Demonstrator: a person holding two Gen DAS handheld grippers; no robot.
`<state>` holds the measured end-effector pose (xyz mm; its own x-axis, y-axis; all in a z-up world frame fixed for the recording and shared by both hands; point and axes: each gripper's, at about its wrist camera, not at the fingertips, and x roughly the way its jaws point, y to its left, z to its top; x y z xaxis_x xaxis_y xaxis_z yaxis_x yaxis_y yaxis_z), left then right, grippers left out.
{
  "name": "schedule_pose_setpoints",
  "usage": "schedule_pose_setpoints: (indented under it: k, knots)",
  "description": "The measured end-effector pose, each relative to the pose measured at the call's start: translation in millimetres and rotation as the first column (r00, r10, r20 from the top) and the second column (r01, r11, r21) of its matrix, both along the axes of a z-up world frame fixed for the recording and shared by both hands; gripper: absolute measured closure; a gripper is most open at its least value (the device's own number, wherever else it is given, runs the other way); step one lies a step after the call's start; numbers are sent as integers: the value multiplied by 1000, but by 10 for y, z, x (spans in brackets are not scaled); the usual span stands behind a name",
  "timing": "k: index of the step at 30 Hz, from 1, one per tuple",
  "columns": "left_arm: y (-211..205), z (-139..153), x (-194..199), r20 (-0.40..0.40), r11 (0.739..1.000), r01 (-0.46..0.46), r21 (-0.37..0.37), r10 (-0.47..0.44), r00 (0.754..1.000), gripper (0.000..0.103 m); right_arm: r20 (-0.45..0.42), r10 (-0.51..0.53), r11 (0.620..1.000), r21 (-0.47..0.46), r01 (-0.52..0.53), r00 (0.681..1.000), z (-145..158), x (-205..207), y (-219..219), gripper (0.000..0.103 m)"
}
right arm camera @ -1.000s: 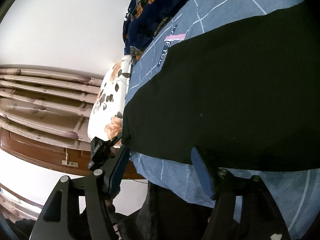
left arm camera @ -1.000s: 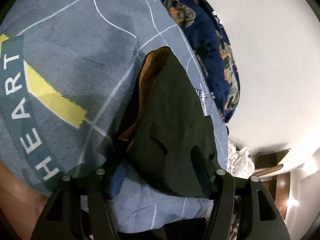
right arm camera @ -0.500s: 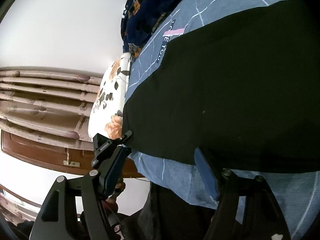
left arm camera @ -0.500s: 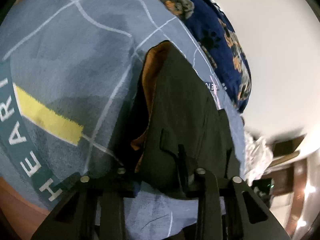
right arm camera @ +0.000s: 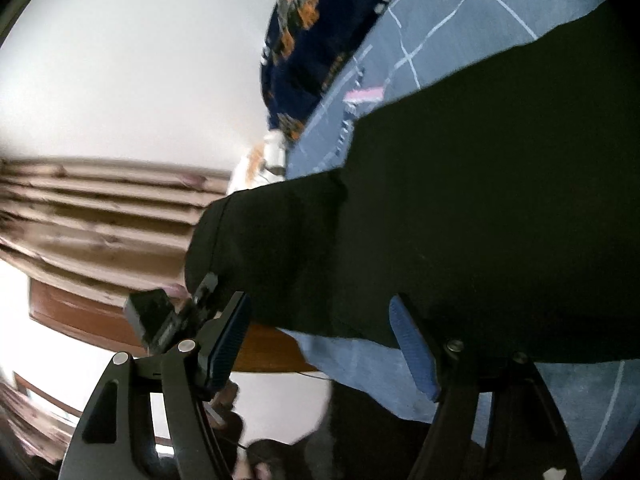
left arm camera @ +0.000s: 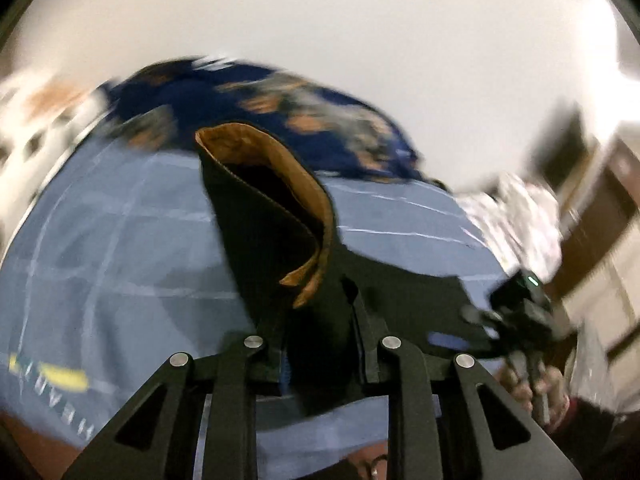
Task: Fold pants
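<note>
The dark pants (left arm camera: 272, 240) have an orange-lined waistband (left arm camera: 308, 184) and lie on a blue bedspread (left arm camera: 120, 260). My left gripper (left arm camera: 316, 320) has its jaws closing on a fold of the pants, and that end hangs lifted off the bed. In the right wrist view the rest of the pants (right arm camera: 480, 200) lies flat. The raised end (right arm camera: 272, 248) droops from the left gripper (right arm camera: 200, 292). My right gripper (right arm camera: 320, 320) stands open at the pants' near edge, its right finger (right arm camera: 412, 348) against the fabric's rim with nothing pinched.
A dark blue patterned quilt (left arm camera: 280, 120) is bunched at the bed's far side. A floral pillow (right arm camera: 260, 160) lies beside it. A crumpled white cloth (left arm camera: 516, 216) and wooden furniture (left arm camera: 600, 220) stand past the bed. Striped curtains (right arm camera: 100, 208) hang on the wall.
The left gripper shut on the pants, rolled and rose, pulling that end up off the bed. The right gripper stayed nearly still and open.
</note>
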<state>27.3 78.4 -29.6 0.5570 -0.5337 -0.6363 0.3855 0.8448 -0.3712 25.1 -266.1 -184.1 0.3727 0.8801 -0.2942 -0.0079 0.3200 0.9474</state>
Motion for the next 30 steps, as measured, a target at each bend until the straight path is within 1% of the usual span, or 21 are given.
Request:
schedule_pose_setpoints:
  k: [3, 4, 6, 7, 9, 11, 13, 18, 19, 21, 23, 24, 25, 26, 27, 29, 30]
  knots:
    - [-517, 42, -35, 22, 994, 111, 0, -111, 994, 80, 2, -31, 992, 120, 30, 1000, 40, 56, -121, 31]
    - [-669, 16, -37, 19, 990, 140, 1, -140, 990, 81, 2, -38, 986, 164, 38, 999, 46, 78, -159, 27]
    - [-992, -76, -14, 13, 982, 184, 27, -185, 983, 81, -16, -56, 958, 279, 58, 998, 13, 130, -227, 19]
    - [-1113, -136, -21, 8, 978, 207, 36, -207, 978, 81, -32, -68, 941, 329, 74, 997, -19, 154, -262, 18]
    - [-1355, -298, -34, 1, 967, 244, 73, -245, 969, 81, -47, -80, 919, 383, 92, 996, -74, 215, -317, 17]
    - [-1538, -437, -45, -17, 960, 266, 85, -266, 964, 81, -64, -88, 921, 374, 105, 994, -116, 263, -355, 15]
    - [-1642, -537, -65, -17, 953, 285, 103, -285, 959, 81, -85, -87, 915, 388, 113, 993, -190, 303, -382, 15]
    - [-1702, -655, -168, -7, 940, 314, 133, -316, 949, 80, -118, -59, 916, 389, 101, 991, -324, 421, -375, 15]
    - [-1711, -665, -177, -2, 938, 317, 142, -320, 947, 80, -118, -54, 918, 386, 96, 991, -334, 441, -366, 15]
    - [-1705, -686, -216, 0, 934, 323, 151, -327, 945, 79, -120, -34, 934, 351, 74, 992, -336, 502, -313, 15]
    - [-1733, -699, -263, 9, 923, 342, 179, -349, 937, 77, -119, -12, 943, 328, 50, 993, -328, 536, -264, 17]
    - [-1750, -712, -282, 12, 917, 350, 191, -358, 934, 73, -117, -1, 949, 312, 38, 993, -322, 546, -234, 19]
    - [-1770, -716, -294, 14, 911, 365, 193, -374, 927, 68, -110, 14, 962, 274, 17, 994, -297, 570, -187, 24]
    - [-1784, -715, -329, 16, 903, 387, 186, -397, 918, 67, -105, 28, 972, 236, -2, 994, -268, 591, -141, 25]
    - [-1805, -705, -376, 25, 897, 401, 187, -413, 910, 66, -101, 41, 984, 175, -22, 994, -232, 611, -86, 32]
    - [-1824, -672, -450, 49, 890, 403, 215, -422, 905, 63, -109, 62, 996, 67, -54, 992, -209, 633, -10, 56]
    - [-1810, -643, -492, 62, 889, 399, 226, -422, 905, 58, -119, 73, 997, 30, -70, 990, -221, 642, 16, 78]
